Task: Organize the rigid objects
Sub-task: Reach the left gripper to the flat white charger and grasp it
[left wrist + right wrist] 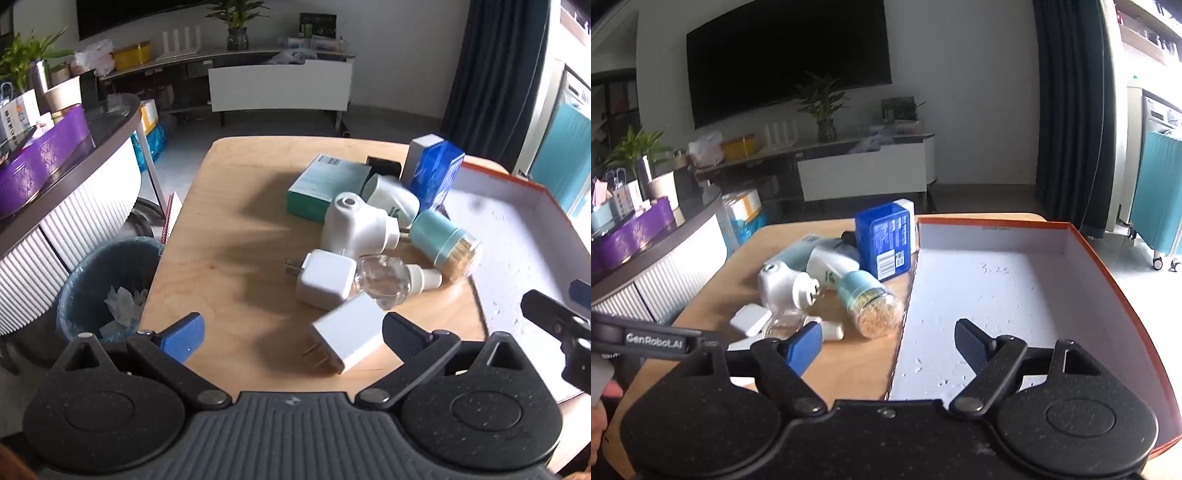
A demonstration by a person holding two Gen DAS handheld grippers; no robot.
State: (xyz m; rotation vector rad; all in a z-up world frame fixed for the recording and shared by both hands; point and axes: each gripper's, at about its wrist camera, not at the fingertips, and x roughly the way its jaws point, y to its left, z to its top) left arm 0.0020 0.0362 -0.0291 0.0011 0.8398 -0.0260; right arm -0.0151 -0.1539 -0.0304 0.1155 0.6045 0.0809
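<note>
The left gripper has its jaws apart around the white charger at 6 o'clock on the counter. The charger could twist out sideways, as it lies tilted. The right gripper, jaws apart, hangs over the empty box.

The table is light wood. Both chargers are white, the tall box is blue, the flat box teal, and the tray is white inside with orange edges.

Black textured left gripper, blue pads (silver screws), GenRobot.AI marking
</note>
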